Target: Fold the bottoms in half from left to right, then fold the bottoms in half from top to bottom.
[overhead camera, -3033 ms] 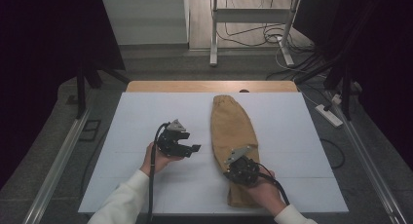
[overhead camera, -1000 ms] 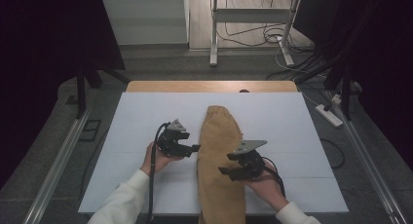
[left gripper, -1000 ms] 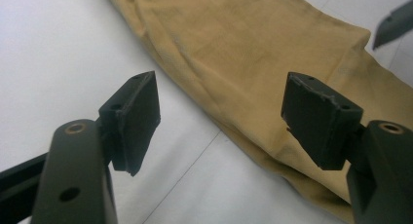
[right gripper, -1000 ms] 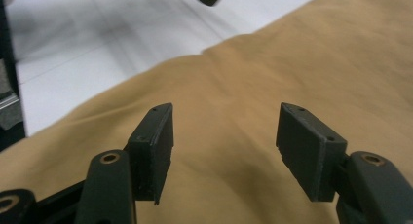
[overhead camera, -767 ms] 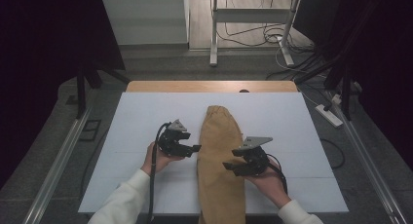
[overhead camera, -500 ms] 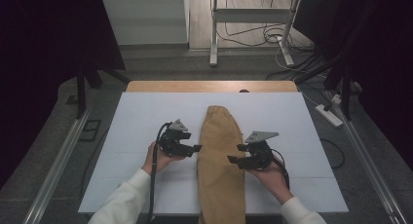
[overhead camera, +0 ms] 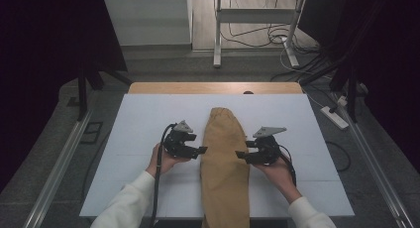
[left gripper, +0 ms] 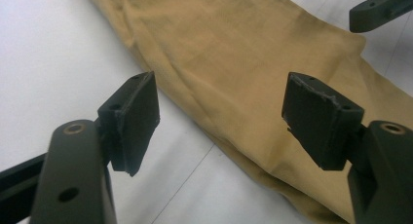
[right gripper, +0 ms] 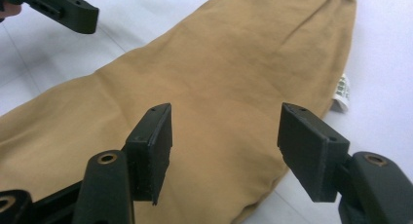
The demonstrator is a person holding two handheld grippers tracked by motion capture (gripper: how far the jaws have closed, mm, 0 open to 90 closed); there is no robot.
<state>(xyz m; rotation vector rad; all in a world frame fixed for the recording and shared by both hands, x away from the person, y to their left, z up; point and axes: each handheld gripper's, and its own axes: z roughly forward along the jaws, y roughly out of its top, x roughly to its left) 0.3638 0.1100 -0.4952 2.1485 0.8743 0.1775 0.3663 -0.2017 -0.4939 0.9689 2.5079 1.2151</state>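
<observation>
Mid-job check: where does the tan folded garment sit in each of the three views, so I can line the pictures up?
High view: the tan garment lies lengthwise mid-table, between the left tool and the right tool.
Left gripper view: it fills the upper right, its edge running between the jaws.
Right gripper view: it spans the middle, under both jaws.
Shared landmark: the white table surface beside its edges.

Right claw gapes over tan cloth with white tag

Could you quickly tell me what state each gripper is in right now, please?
Left gripper: open, holding nothing, at the edge of the tan garment.
Right gripper: open, holding nothing, over the garment.
</observation>
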